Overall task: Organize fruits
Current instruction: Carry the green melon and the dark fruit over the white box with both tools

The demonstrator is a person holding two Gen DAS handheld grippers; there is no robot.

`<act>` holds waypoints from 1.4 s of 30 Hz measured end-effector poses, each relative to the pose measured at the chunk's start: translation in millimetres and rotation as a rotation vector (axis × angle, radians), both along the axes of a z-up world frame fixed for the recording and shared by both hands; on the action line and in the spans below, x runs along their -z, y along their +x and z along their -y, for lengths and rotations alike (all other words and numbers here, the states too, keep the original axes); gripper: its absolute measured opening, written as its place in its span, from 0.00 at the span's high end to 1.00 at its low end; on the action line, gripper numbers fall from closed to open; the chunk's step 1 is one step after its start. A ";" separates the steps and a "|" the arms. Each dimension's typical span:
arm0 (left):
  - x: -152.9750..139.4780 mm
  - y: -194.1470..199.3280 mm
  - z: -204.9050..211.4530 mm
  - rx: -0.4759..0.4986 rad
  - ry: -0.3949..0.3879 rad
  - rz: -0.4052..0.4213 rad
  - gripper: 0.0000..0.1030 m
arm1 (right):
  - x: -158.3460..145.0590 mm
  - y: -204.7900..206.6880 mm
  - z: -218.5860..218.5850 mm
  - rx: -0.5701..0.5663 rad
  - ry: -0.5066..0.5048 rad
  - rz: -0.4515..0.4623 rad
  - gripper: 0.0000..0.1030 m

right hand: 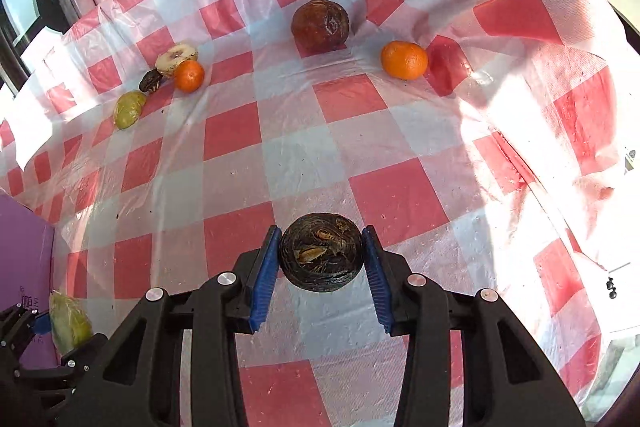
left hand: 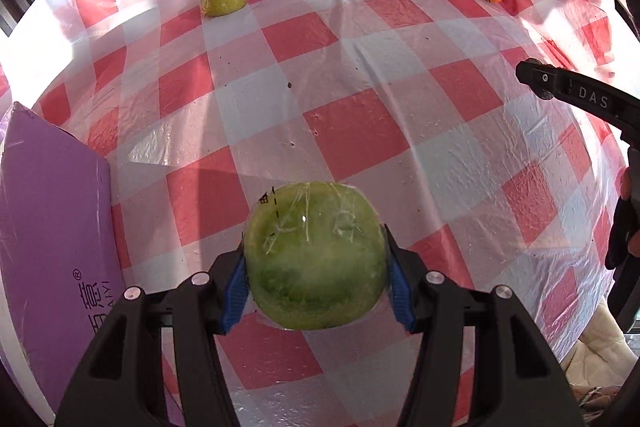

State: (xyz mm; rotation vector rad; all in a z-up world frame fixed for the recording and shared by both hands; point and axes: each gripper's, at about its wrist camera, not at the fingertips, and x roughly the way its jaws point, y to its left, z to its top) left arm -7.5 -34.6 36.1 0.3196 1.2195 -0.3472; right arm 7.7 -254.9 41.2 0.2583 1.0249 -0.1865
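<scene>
Green wrapped fruit [left hand: 316, 259], round and sealed in clear film, is sitting between the blue pads of the left gripper [left hand: 316, 277], whose fingers [left hand: 234, 291] are pressing on both its sides, above the checked cloth of the worktop [left hand: 360, 87]; dark wrinkled fruit [right hand: 321, 253] is sitting likewise in the right gripper [right hand: 321, 277], its fingers [right hand: 264, 279] closing narrowly on it. Purple box [left hand: 52, 227] is lying at the left edge of the worktop. Remaining stock is resting at the far side: brown shrivelled fruit [right hand: 320, 25] with an orange [right hand: 404, 60] near it on the right; well apart to the left, a second orange [right hand: 189, 76] touching a cut pale half fruit [right hand: 176, 58], a small dark piece [right hand: 151, 81] just beside, and a yellow-green wrapped fruit [right hand: 129, 109] nearest the camera of that group
</scene>
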 end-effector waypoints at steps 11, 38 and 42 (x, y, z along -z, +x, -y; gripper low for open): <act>-39.0 -3.5 -13.6 0.077 0.006 0.110 0.44 | -17.5 -25.4 -57.8 -0.074 -0.028 -0.008 0.60; -128.8 -50.4 -148.0 0.040 -0.145 0.333 0.44 | -94.8 -35.2 -237.9 -0.341 0.022 0.213 0.60; -136.5 -50.4 -172.7 -0.010 -0.136 0.356 0.45 | -108.8 -35.7 -259.0 -0.382 0.034 0.245 0.60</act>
